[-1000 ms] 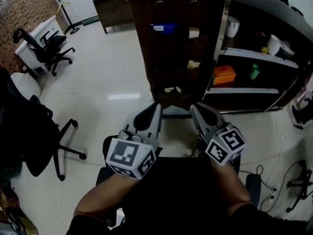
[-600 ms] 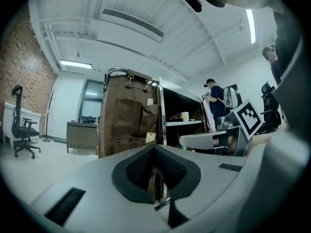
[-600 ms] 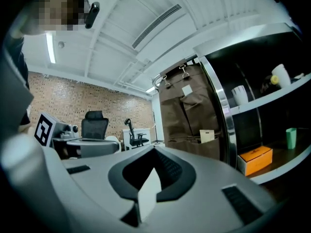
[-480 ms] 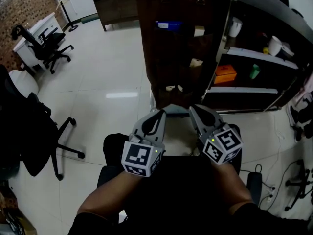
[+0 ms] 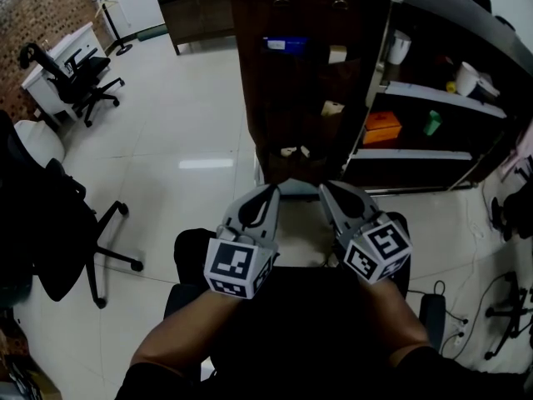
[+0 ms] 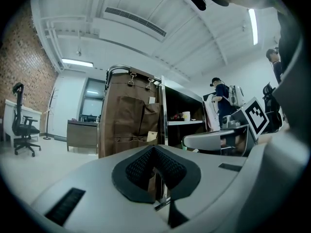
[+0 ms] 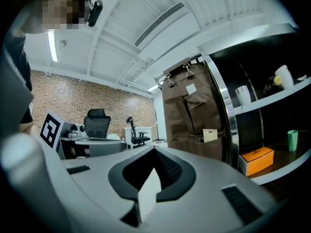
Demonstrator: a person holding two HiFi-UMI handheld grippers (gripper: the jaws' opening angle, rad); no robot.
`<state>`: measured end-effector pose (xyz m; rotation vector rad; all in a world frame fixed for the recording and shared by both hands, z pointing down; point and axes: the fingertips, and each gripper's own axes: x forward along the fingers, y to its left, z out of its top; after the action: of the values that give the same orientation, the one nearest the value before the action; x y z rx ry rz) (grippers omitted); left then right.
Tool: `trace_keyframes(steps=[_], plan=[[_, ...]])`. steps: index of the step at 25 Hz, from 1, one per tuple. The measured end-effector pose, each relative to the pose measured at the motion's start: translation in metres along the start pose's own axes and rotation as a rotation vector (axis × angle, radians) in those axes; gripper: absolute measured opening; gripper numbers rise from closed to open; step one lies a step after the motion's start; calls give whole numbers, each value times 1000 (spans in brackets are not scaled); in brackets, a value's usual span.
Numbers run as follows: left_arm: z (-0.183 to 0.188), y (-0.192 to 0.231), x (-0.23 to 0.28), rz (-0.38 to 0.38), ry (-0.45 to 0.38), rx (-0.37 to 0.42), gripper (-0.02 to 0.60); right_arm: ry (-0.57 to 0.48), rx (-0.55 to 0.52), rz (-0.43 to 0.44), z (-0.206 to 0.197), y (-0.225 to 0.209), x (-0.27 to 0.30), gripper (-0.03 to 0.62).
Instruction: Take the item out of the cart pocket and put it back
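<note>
left gripper (image 5: 267, 193) jaws closed, empty | right gripper (image 5: 328, 190) same | both aimed at cart (image 5: 287, 98)

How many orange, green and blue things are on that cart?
Orange: 1, the box
Green: 1, the cup
Blue: 1, the item
Total: 3

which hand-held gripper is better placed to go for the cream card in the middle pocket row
Probably right. The right hand-held gripper sits almost straight below the cream card; the left hand-held gripper is off to its side. Both are shut with nothing held.
</note>
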<state>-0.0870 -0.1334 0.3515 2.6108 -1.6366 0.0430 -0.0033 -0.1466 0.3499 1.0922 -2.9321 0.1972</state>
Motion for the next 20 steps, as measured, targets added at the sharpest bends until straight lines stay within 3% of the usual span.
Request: trace_keyframes(steps=[20], plan=[[-1, -3, 4, -13, 5, 10, 0, 14, -7, 9, -2, 0, 1, 17]])
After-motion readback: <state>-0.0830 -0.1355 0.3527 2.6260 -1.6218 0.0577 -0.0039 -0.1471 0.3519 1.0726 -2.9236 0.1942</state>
